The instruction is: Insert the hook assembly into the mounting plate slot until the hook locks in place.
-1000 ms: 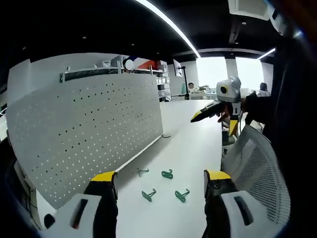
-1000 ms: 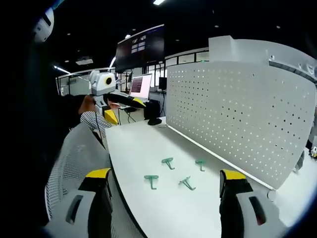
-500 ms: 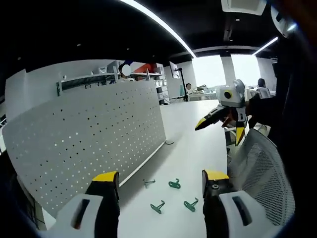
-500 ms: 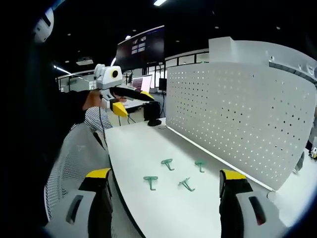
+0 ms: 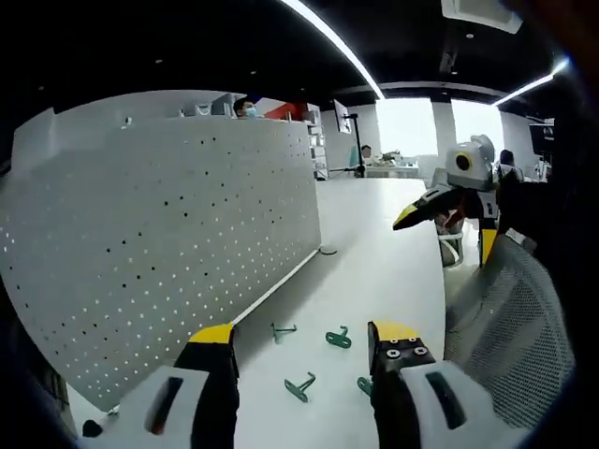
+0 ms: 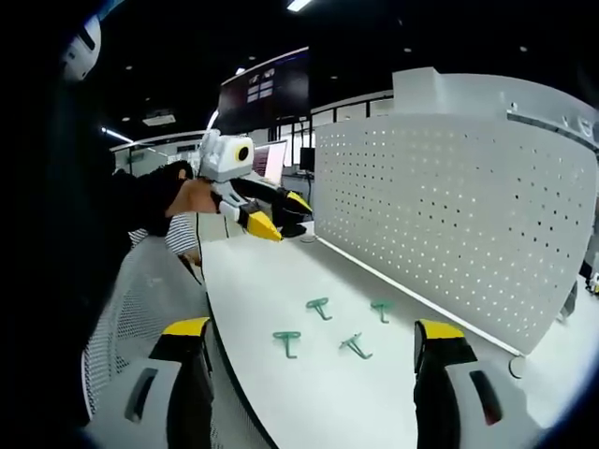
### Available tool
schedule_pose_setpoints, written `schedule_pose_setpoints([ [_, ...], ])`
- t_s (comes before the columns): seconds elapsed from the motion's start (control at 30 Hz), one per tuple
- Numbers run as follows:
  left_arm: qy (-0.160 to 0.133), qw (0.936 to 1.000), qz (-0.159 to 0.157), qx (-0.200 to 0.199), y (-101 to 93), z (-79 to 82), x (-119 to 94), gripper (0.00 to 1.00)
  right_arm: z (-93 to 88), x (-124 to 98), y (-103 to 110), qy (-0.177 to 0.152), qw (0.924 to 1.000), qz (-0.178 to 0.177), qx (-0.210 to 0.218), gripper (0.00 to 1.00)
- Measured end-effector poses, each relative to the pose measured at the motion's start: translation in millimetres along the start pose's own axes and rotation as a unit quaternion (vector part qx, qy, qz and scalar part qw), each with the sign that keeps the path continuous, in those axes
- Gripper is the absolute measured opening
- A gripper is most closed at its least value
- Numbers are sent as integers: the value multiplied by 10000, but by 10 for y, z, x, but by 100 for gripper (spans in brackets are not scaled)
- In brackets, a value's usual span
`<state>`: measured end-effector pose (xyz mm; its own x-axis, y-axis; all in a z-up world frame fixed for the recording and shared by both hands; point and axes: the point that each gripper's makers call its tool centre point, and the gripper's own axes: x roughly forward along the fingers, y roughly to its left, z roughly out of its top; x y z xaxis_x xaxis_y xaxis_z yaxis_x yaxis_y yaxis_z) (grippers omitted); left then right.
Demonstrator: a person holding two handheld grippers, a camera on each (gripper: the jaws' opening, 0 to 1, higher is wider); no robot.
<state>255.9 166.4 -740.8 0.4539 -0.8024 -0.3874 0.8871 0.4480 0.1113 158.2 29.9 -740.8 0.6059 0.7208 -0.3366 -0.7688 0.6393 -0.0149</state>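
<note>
Several green hooks lie loose on the white table, among them one (image 5: 339,337) near the middle and one (image 5: 301,385) closer to me; they also appear as small green shapes such as a hook (image 6: 319,306) and a hook (image 6: 286,340). The white pegboard mounting plate (image 5: 159,243) stands upright along the table's edge, and shows again as the pegboard (image 6: 449,215). My left gripper (image 5: 303,333) is open above the hooks, holding nothing, and shows from afar as the left gripper (image 6: 284,215). My right gripper (image 6: 313,329) is open and empty; the right gripper (image 5: 445,234) hovers over the table's far side.
A grey mesh chair back (image 5: 510,337) stands beside the table edge, seen also as the chair (image 6: 131,318). A small dark round fitting (image 5: 328,251) sits at the pegboard's foot. A monitor (image 6: 267,161) and office desks lie beyond. A person's hand (image 6: 192,198) holds the left gripper.
The left gripper has moved in over the table toward the pegboard, and its view has shifted. The hooks lie where they were. The right gripper has held still.
</note>
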Motion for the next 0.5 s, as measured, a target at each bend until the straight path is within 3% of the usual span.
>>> schedule_pose_setpoints([
  [0.27,574,9977,120,338,-10,-336,205,48,-26,30,1,18,10000,12,38,85],
  [0.5,787,9963,176,292,-1,-526,324,39,-23,42,-1,26,10000,14,59,85],
])
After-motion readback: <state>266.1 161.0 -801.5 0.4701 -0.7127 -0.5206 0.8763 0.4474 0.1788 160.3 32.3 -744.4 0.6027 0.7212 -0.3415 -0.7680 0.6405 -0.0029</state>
